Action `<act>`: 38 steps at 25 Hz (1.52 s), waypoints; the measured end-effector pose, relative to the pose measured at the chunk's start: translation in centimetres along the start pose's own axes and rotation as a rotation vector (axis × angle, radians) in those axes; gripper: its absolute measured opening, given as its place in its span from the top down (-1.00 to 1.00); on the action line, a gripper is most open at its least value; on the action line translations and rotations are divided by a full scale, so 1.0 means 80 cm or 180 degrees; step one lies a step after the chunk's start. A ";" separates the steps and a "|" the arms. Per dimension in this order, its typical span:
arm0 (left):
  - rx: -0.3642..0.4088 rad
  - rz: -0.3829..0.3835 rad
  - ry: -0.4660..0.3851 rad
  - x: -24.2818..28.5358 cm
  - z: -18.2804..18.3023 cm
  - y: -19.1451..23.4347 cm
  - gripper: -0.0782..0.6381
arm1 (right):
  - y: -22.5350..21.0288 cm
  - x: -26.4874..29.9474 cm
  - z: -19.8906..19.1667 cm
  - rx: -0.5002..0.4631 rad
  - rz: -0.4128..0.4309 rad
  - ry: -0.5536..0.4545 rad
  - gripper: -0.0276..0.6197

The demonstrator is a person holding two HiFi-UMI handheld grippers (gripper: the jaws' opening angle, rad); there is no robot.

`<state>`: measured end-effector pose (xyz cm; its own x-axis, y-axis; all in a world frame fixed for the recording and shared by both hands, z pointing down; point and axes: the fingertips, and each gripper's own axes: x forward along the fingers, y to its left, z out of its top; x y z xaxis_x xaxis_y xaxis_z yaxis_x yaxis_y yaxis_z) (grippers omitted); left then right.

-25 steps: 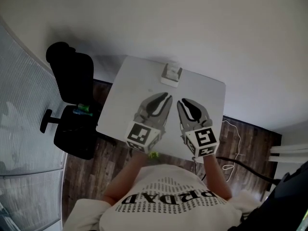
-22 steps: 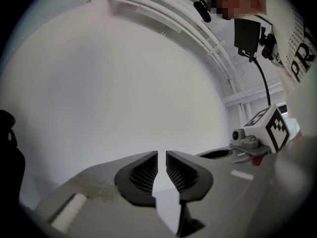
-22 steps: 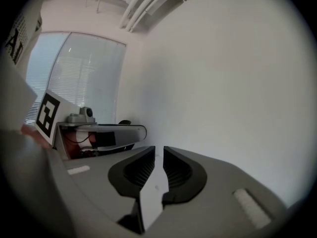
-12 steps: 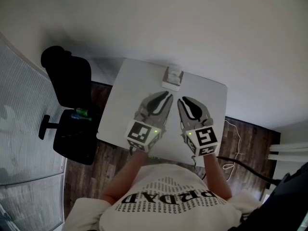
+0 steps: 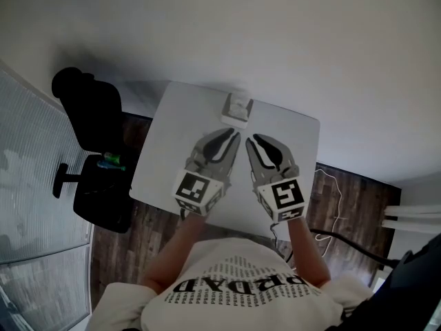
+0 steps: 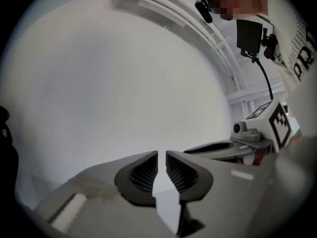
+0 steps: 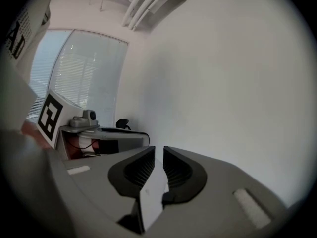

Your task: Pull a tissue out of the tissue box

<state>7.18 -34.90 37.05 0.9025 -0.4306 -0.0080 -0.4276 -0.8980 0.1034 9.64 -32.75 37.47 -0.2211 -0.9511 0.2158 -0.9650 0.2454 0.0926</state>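
Note:
A small white tissue box (image 5: 236, 109) stands at the far edge of the white table (image 5: 169, 150), with a tissue sticking up from its top. My left gripper (image 5: 233, 135) hovers over the table just short of the box, its jaws a narrow gap apart with nothing between them (image 6: 162, 155). My right gripper (image 5: 251, 141) lies beside it to the right, level with it, also slightly open and empty (image 7: 159, 150). Both point at the wall behind the table. The box shows in neither gripper view.
A black office chair (image 5: 89, 116) stands left of the table, with a green and blue object (image 5: 110, 161) on its seat. Cables (image 5: 332, 225) lie on the wooden floor at the right. A white wall rises right behind the table. Window blinds (image 5: 34, 205) fill the left.
Both grippers have moved a little forward over the table towards the tissue box. Their jaws look the same as before.

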 end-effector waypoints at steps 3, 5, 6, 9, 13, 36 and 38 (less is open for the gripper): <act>0.0025 0.0094 0.0032 0.011 -0.004 -0.010 0.67 | -0.014 -0.008 -0.009 -0.0032 0.0098 0.0027 0.73; 0.0026 0.0156 0.0051 0.020 -0.006 -0.013 0.67 | -0.025 -0.011 -0.015 -0.0026 0.0141 0.0067 0.73; 0.0022 0.0187 0.0060 0.024 -0.008 -0.015 0.67 | -0.029 -0.012 -0.015 -0.0022 0.0173 0.0059 0.73; 0.0040 0.0263 0.0082 0.033 -0.016 -0.018 0.67 | -0.036 -0.010 -0.016 -0.0025 0.0303 -0.0001 0.73; 0.0055 0.0273 0.0106 0.041 -0.022 -0.021 0.67 | -0.039 -0.005 -0.030 0.0010 0.0363 0.0092 0.73; -0.0054 0.0125 0.0366 0.100 -0.101 0.071 0.66 | -0.074 0.114 -0.093 0.0013 0.0207 0.0449 0.61; -0.0083 0.0151 0.0396 0.107 -0.114 0.081 0.66 | -0.080 0.125 -0.108 0.0042 0.0216 0.0520 0.61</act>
<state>12.61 -43.59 46.71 0.8815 -0.4565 0.1208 -0.4698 -0.8737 0.1265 14.79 -42.20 47.47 -0.2610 -0.8890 0.3763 -0.9506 0.3044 0.0599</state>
